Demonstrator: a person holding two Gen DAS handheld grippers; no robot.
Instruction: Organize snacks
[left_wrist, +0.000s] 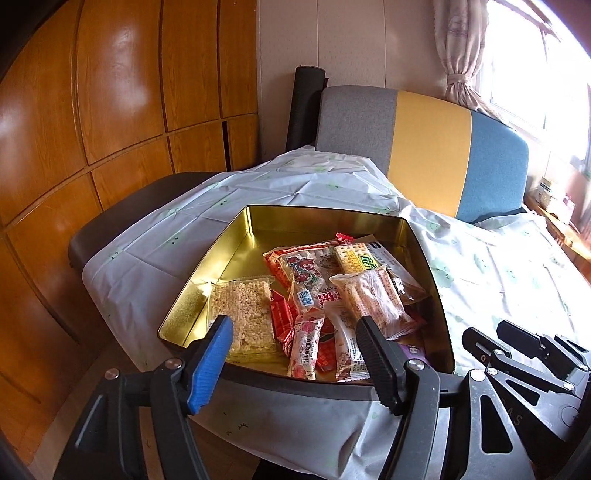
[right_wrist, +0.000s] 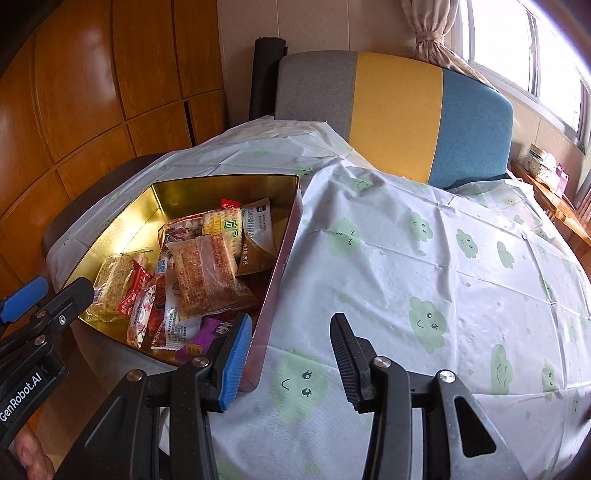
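A pale tablecloth (right_wrist: 424, 258) printed with smiling green clouds covers the table across the centre and right of the frame. Behind it, at upper centre, stands a chair back (right_wrist: 399, 110) in grey, yellow and blue bands, with a dark rolled mat (left_wrist: 304, 107) upright just to its left. Glossy wooden cabinet doors (left_wrist: 110, 103) fill the left side. At upper right, a tied-back curtain (left_wrist: 460, 51) hangs beside a bright window (right_wrist: 517, 40), above a wooden sill (right_wrist: 554, 199) holding small boxes.
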